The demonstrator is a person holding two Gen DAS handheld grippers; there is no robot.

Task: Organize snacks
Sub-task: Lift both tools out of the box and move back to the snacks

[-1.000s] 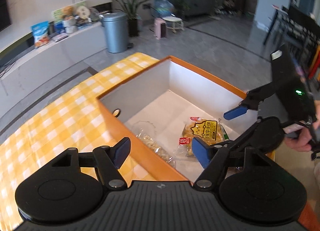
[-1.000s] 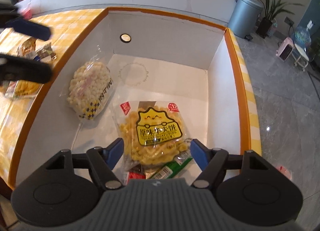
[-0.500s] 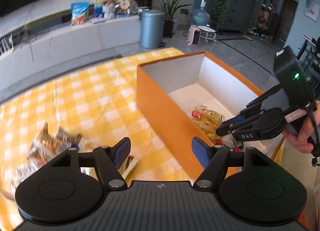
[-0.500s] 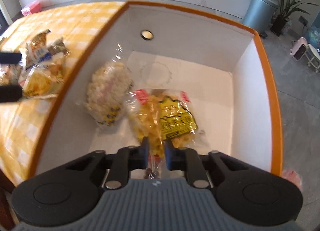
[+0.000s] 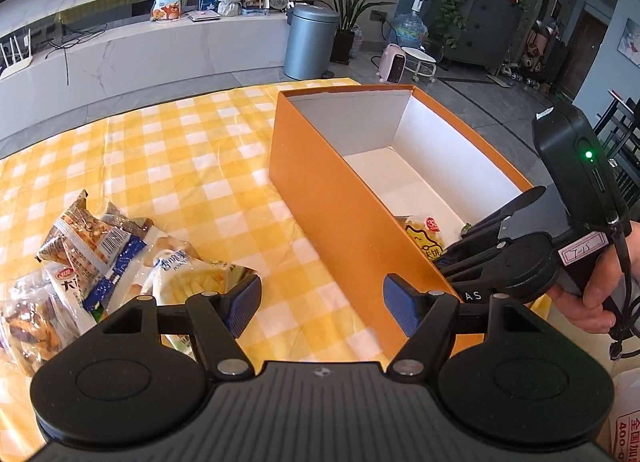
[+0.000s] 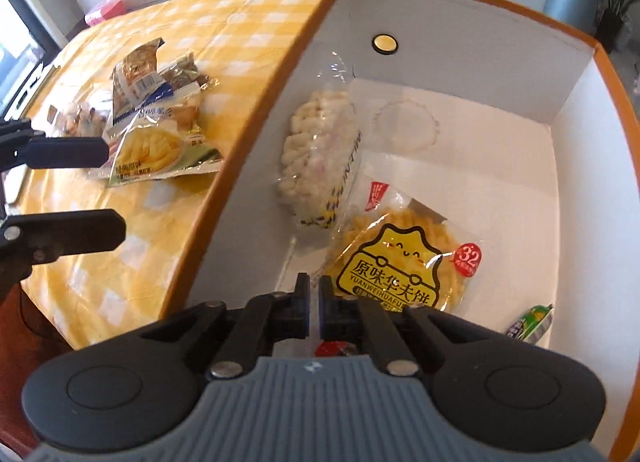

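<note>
- Snack pile (image 5: 108, 262) on yellow checked tablecloth (image 5: 180, 165), far left of left wrist view; several crinkly packets overlapping, topmost a pale bag with yellow contents, corner lying just by the left gripper's left pad.
- Left gripper (image 5: 322, 304) hovers above the cloth, jaws spread wide, nothing between them; blue pads (image 5: 244, 304) visible. Pile to its left, box to its right.
- Orange box (image 5: 340, 197) stands on the cloth right of the pile, white inside, open top, small round hole (image 6: 385, 43) in the far end wall.
- Inside the box, left part: clear bag of pale puffed snacks (image 6: 316, 165) lying near the left wall.
- Next to it, right: yellow waffle-cracker packet (image 6: 404, 262), overlapping the puffed bag's lower edge; its near edge reaches the right gripper's fingertips.
- Right gripper (image 6: 314, 304) is down in the box, jaws nearly closed with a thin gap; whether a bit of packet film is pinched cannot be told.
- Small green-wrapped item (image 6: 530, 322) on the box floor at right, by the right wall, apart from the yellow packet.
- Red wrapper scrap (image 6: 332, 350) peeks out under the right gripper.
</note>
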